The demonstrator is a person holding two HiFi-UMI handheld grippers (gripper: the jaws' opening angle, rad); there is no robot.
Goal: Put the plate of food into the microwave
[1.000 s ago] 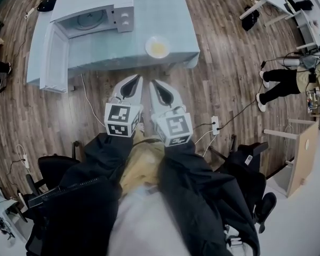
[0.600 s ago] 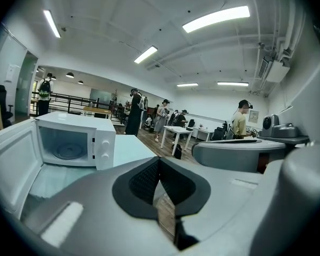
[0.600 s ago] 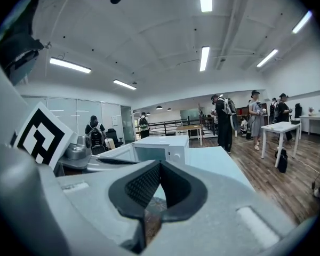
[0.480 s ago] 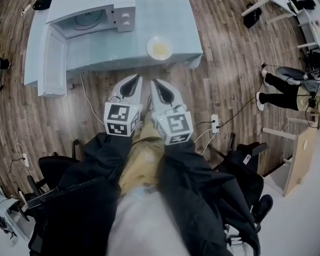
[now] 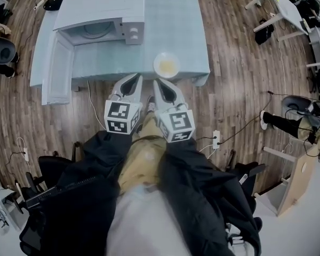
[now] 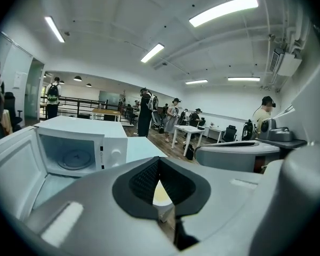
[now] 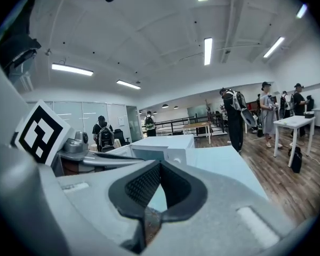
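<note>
**Two closed claws held before a desk with a plate and an open microwave**

Seen from above, a pale blue desk (image 5: 176,15) is shown on a wooden floor (image 5: 240,89). A white microwave (image 5: 104,9) is set on the left part of the desk. Its door (image 5: 58,71) is swung wide open to the left, so that the round turntable (image 5: 96,30) inside is exposed. The plate of food (image 5: 166,65), a small white round plate with something yellow on it, is placed near the desk's front edge. It lies to the right of the microwave and apart from it.

The left claw (image 5: 136,78) and the right claw (image 5: 157,81) are held side by side at the front edge of the desk, both pointed toward it. The plate is found just ahead of the right claw's tip, and it is touched by neither claw. A left marker cube (image 5: 120,118) and a right marker cube (image 5: 177,126), patterned in black and white squares, are carried at the backs of the claws. Dark sleeves (image 5: 96,159) are seen behind them.

In the left gripper view, the left claw's tips are pressed together with nothing pinched. A sliver of the plate (image 6: 161,193) is glimpsed through the hollow behind the tips, and the open microwave (image 6: 77,145) is seen to the left. In the right gripper view, the right claw is likewise pressed together and empty, with the desk top and the microwave (image 7: 162,149) beyond it. People (image 7: 232,116) are seen standing farther back in the room.
</note>
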